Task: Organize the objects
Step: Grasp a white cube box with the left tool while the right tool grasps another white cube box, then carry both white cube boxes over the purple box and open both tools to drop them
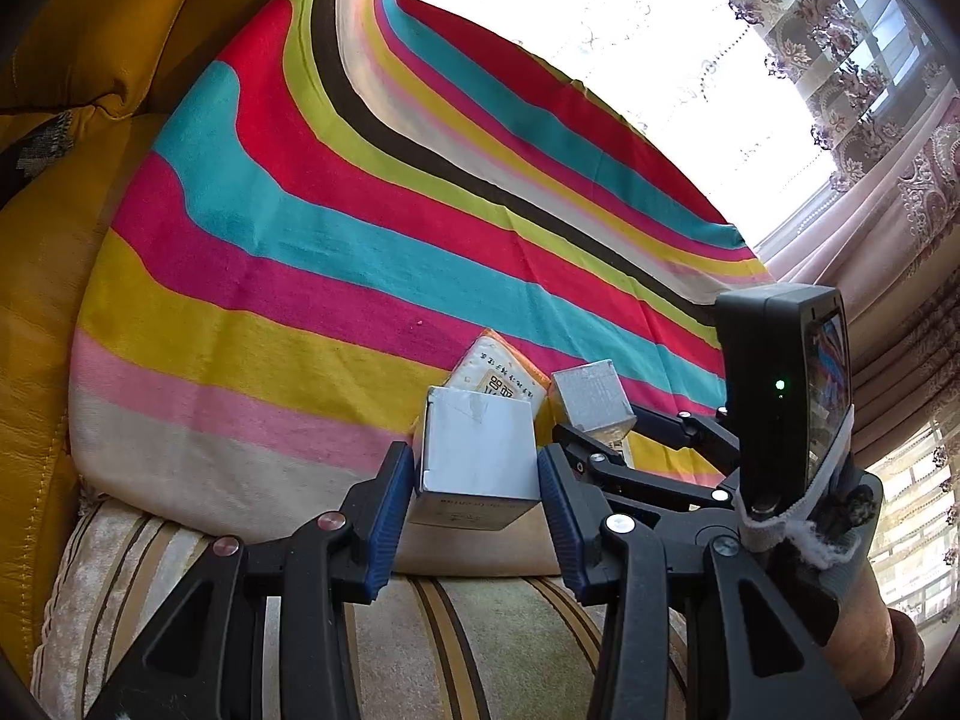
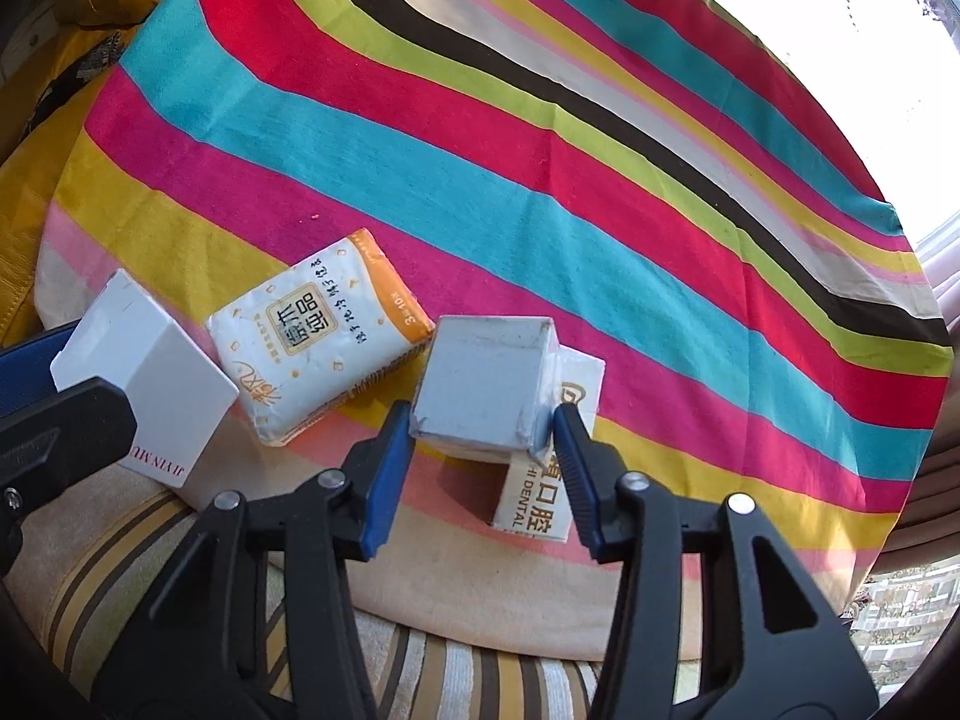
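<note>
- The left hand-held gripper (image 1: 477,480) is clamped on a white box (image 1: 477,459); both blue pads (image 1: 393,516) press on the box's sides, and the box stands upright between them.
- In the right wrist view that same white box (image 2: 150,384) sits at the left edge, tilted, with dark lettering on its lower face and the black arm of the left hand-held gripper (image 2: 66,426) in front of it.
- The right hand-held gripper (image 2: 483,426) has a grey box (image 2: 483,384) between its blue pads (image 2: 384,480). The left pad touches the box's lower left corner and the right pad lies against its right edge, so the grip looks closed on it.
- Just under and behind the grey box lies a white dental box (image 2: 534,498) with gold print, partly hidden by it.
- Between the 2 held boxes lies a tissue pack (image 2: 318,336), white with orange edges, flat on the cloth and tilted. It is just beside the white box and close to the grey one.
- In the left wrist view the tissue pack (image 1: 498,375) peeks out behind the white box, with the grey box (image 1: 591,402) to its right.
- All of it rests on a striped cloth (image 2: 540,180) in bright bands, spread over a striped cushion (image 2: 456,678).
- A yellow sofa (image 1: 36,312) lies to the left, and patterned curtains (image 1: 888,138) hang by a bright window on the right.
</note>
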The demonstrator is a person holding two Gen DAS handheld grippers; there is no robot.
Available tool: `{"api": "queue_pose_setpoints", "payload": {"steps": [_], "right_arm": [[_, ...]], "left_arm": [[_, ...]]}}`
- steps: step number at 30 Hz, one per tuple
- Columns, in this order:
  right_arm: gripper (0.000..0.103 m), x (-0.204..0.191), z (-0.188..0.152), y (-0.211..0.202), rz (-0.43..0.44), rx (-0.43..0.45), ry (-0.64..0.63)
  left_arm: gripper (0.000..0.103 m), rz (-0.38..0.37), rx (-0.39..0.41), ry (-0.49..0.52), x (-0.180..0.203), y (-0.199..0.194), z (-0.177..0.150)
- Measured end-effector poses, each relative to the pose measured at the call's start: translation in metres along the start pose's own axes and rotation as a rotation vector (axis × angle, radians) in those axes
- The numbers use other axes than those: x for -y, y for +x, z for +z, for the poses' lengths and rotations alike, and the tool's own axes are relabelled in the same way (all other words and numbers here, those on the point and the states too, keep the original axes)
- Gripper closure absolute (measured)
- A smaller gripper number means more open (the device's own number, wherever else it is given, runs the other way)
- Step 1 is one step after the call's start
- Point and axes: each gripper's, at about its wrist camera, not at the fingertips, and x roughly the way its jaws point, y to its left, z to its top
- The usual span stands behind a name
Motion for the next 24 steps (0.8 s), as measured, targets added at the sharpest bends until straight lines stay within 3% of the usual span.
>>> {"api": "queue_pose_setpoints", "payload": {"steps": [14,24], "right_arm": [[0.054,0.016,-0.021,-0.038,0.004,0.066,0.084],[0.054,0.044,-0.051,-0.066,-0.015,0.103,0.160]], "left_arm": [[0.059,0.014,0.028,0.089,0.023,-0.008,-0.003],[0.059,-0.029,0.006,0.165,0.060,-0.009,-0.011]]}}
